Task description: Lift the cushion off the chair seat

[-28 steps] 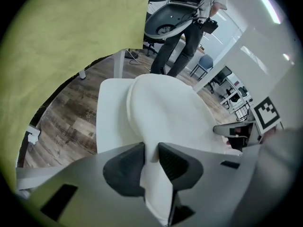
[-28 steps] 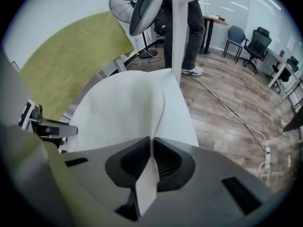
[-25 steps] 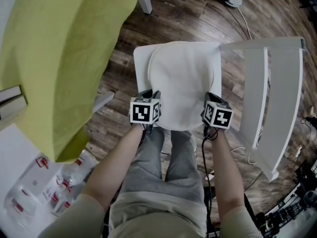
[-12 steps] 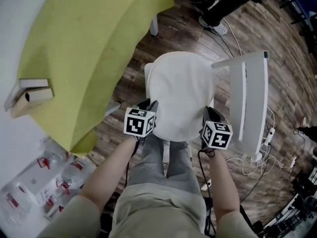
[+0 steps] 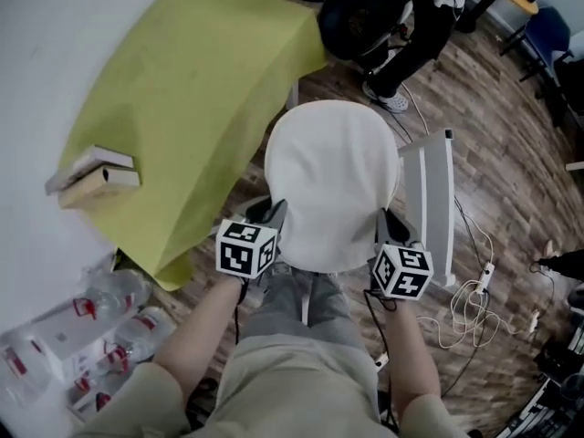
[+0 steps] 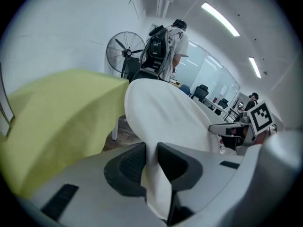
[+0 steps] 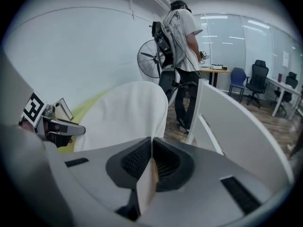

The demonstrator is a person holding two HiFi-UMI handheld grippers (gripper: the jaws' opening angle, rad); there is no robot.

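The white round cushion [image 5: 333,181] hangs in the air above the white chair [image 5: 427,199], held by its near edge on both sides. My left gripper [image 5: 271,215] is shut on the cushion's left edge; in the left gripper view the cushion [image 6: 163,119] is pinched thin between that gripper's [image 6: 151,156] dark pads. My right gripper [image 5: 390,226] is shut on the right edge, and the right gripper view shows the cushion [image 7: 125,119] clamped between that gripper's [image 7: 151,161] jaws. The chair seat is hidden under the cushion.
A table draped in a yellow-green cloth [image 5: 182,89] stands at the left with books [image 5: 91,173] on it. Packed water bottles [image 5: 87,336] lie on the floor at the lower left. A person [image 5: 406,26] stands beyond the chair. Cables [image 5: 470,304] trail on the floor at the right.
Both grippers have risen with the cushion, which has come up off the chair seat. The head view has tilted up, showing more of the room.
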